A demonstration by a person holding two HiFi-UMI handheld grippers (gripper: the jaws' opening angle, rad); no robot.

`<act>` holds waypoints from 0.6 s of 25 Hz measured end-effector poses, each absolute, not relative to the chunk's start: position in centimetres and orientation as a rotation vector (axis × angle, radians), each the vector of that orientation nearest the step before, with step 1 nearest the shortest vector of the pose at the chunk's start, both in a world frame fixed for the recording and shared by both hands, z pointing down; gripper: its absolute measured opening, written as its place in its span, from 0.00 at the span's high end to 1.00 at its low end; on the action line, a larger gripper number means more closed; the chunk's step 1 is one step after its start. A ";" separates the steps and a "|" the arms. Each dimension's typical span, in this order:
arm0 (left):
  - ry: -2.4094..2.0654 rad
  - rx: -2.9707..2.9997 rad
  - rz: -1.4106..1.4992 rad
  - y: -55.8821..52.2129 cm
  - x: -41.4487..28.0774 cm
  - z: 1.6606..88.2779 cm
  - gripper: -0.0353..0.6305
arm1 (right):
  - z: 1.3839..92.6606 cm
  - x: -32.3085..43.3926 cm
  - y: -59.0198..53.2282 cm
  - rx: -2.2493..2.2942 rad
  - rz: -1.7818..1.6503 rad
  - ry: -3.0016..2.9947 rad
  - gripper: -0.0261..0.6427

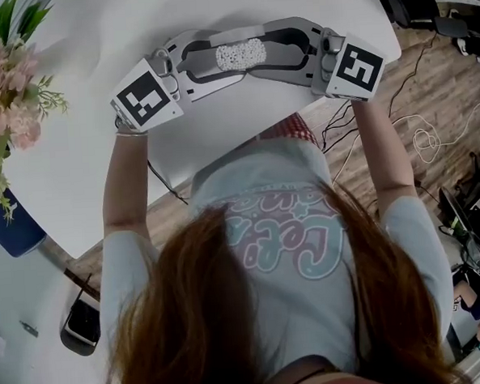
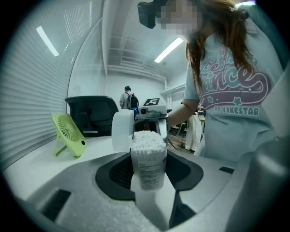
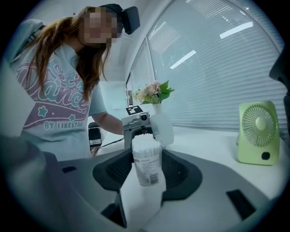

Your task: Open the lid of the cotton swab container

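Container (image 1: 241,55) upright, mouth upward

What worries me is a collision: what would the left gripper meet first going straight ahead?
The cotton swab container gripped between its jaws; right behind it, probably, the right gripper.
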State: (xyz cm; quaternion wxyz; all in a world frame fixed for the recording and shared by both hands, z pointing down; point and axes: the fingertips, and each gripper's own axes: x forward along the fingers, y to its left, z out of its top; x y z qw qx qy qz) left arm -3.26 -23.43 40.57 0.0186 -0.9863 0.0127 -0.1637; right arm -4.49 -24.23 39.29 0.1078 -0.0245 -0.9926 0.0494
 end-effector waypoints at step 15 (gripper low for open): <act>0.058 -3.069 -0.676 -24.3 -3.2 43.1 0.66 | 41.9 -4.4 -25.1 -0.040 0.202 -2.845 0.65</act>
